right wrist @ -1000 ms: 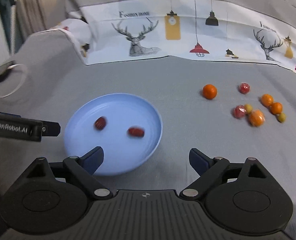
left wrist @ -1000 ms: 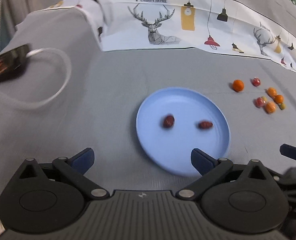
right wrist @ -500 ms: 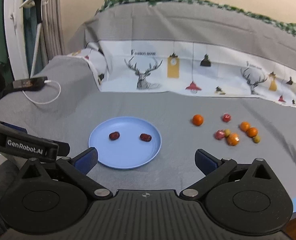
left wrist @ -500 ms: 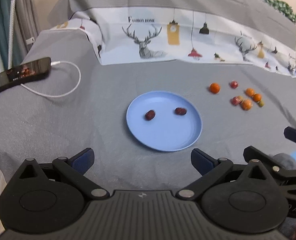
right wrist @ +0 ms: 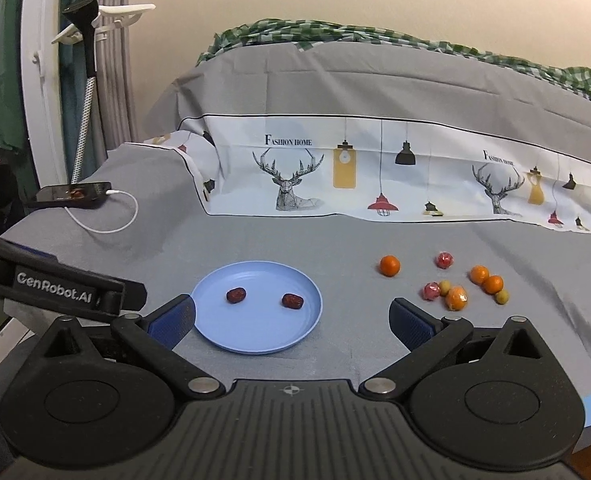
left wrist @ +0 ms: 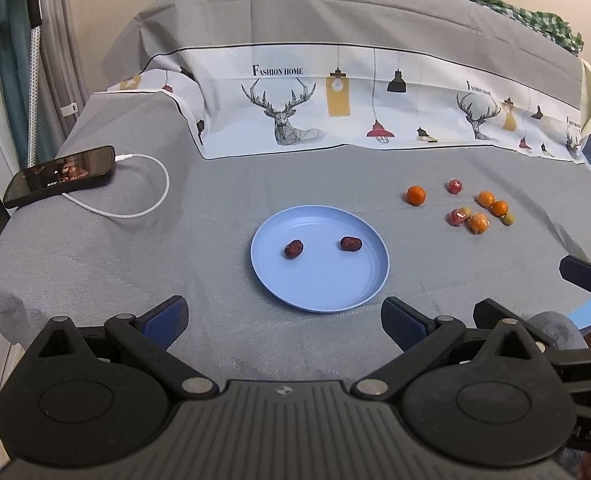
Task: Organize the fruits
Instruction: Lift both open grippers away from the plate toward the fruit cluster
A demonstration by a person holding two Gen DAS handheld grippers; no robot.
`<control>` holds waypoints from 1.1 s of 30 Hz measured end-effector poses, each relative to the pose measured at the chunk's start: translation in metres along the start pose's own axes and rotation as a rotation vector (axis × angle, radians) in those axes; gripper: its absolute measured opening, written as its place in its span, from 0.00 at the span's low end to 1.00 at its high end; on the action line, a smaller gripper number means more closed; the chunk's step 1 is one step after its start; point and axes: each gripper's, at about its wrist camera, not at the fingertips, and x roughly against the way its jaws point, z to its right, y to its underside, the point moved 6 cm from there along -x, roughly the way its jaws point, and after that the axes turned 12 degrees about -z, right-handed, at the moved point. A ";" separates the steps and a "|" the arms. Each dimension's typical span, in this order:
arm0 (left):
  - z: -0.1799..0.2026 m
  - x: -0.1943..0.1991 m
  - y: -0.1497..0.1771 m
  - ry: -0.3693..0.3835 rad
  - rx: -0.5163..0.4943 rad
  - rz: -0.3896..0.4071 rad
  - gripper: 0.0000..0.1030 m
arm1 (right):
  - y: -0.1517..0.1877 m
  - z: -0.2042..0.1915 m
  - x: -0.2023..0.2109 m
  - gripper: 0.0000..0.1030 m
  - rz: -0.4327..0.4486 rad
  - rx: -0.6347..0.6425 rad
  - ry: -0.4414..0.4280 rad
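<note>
A light blue plate (left wrist: 323,296) (right wrist: 215,332) lies on the grey cloth with two dark red dates (left wrist: 293,249) (left wrist: 350,243) in it. To its right sits a loose cluster of small fruits (left wrist: 477,210) (right wrist: 455,286): several orange ones (left wrist: 416,195), red wrapped ones (left wrist: 454,186) and small green-yellow ones (left wrist: 507,219). My left gripper (left wrist: 283,318) is open and empty, held back from the plate's near edge. My right gripper (right wrist: 291,318) is open and empty, also near the plate's front.
A black phone (left wrist: 61,176) (right wrist: 73,194) with a white cable (left wrist: 143,200) lies at the far left. A printed white cloth (left wrist: 375,112) drapes the raised back. The surface drops off at the left and front edges.
Both grippers have pulled back and up from the plate, so the plate and fruits look smaller and more of the room shows. Both stay open.
</note>
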 end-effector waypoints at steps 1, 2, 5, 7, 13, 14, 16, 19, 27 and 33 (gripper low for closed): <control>0.000 0.002 0.000 0.002 0.001 0.006 1.00 | 0.000 0.000 0.002 0.99 0.005 0.001 -0.001; -0.001 0.003 -0.001 0.003 -0.002 0.011 1.00 | -0.001 0.000 0.003 0.99 0.010 0.001 0.000; 0.001 0.005 -0.001 0.002 -0.012 0.016 1.00 | -0.001 0.002 0.005 0.99 0.013 -0.007 0.001; 0.003 0.005 0.001 0.003 -0.017 0.013 1.00 | 0.000 0.002 0.003 0.99 0.009 -0.013 0.000; 0.004 0.003 0.000 -0.004 -0.018 0.005 1.00 | 0.001 0.003 0.000 0.99 0.001 -0.018 -0.009; 0.003 0.002 -0.001 -0.003 -0.016 0.003 1.00 | 0.001 0.003 -0.001 0.99 0.000 -0.020 -0.011; 0.004 0.000 -0.002 -0.002 -0.011 -0.002 1.00 | 0.000 0.004 -0.002 0.99 0.001 -0.026 -0.013; 0.005 -0.004 -0.004 -0.011 -0.018 -0.013 1.00 | 0.000 0.007 -0.002 0.99 0.015 -0.039 -0.005; 0.013 -0.017 -0.009 0.004 -0.023 -0.047 1.00 | 0.004 0.031 -0.013 0.99 -0.002 -0.130 0.015; 0.022 -0.031 -0.013 0.031 -0.007 -0.097 1.00 | 0.007 0.045 -0.020 0.99 -0.021 -0.180 0.008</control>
